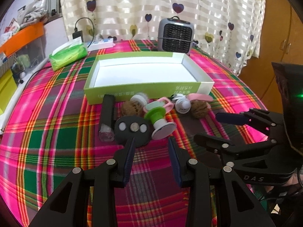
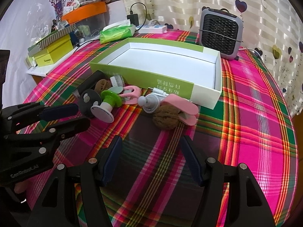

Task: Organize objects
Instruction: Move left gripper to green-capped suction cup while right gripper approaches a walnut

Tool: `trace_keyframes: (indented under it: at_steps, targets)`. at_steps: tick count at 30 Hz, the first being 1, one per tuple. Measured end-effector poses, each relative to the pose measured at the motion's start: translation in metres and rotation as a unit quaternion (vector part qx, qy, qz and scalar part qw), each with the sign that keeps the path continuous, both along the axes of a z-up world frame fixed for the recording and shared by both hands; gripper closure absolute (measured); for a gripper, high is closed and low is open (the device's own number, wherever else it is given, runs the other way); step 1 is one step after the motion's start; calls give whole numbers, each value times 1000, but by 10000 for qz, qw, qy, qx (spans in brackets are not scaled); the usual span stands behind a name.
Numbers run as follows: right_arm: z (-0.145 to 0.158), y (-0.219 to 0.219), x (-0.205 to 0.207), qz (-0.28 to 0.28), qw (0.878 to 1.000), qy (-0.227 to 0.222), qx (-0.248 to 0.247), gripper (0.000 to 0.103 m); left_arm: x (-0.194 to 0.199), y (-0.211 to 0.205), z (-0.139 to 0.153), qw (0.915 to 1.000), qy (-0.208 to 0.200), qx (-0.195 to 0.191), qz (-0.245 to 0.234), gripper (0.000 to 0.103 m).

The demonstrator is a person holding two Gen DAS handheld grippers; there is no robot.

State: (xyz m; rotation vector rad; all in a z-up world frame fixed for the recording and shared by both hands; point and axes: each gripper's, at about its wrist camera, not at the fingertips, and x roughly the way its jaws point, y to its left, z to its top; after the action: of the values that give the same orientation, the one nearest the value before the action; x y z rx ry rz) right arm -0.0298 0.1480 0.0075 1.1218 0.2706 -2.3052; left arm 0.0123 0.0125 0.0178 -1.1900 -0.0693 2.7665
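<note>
Left gripper (image 1: 152, 141) jaws apart, nothing held; right gripper (image 2: 149, 143) likewise apart and empty, both low over the plaid cloth (image 2: 246, 113). Just ahead, clutter is bunched against the box's near wall: black disc (image 1: 132, 130), green spool (image 1: 158, 119), black stick (image 1: 108, 111), two walnuts (image 2: 165, 118), white plug (image 2: 148, 102), pink clips (image 2: 181, 109). Box (image 1: 144, 89) is empty, heater (image 1: 176, 36) behind it. Nearest piece is probably best taken first: disc approached from its edge, jaws squared to it, lifted clear over the wall. The walnut ahead of the right gripper will likely roll, so it should be centred between the pads.
</note>
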Motion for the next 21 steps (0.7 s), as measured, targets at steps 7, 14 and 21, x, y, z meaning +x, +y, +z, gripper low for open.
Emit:
trace_keyframes:
  at_steps: [7,14,21]
  targets:
    - [2,6,-3,-58,10000,14,-33,38,-6,7,2,9999,16,63,-100,70]
    - [3,12,-9,-114,9999,28,-61,38,-13,13,0,9998,0,104,-169,70]
    - [3,14,-14,-113,9999,14,-82,38,-20,14,-3,9998,-60,133,-163,70]
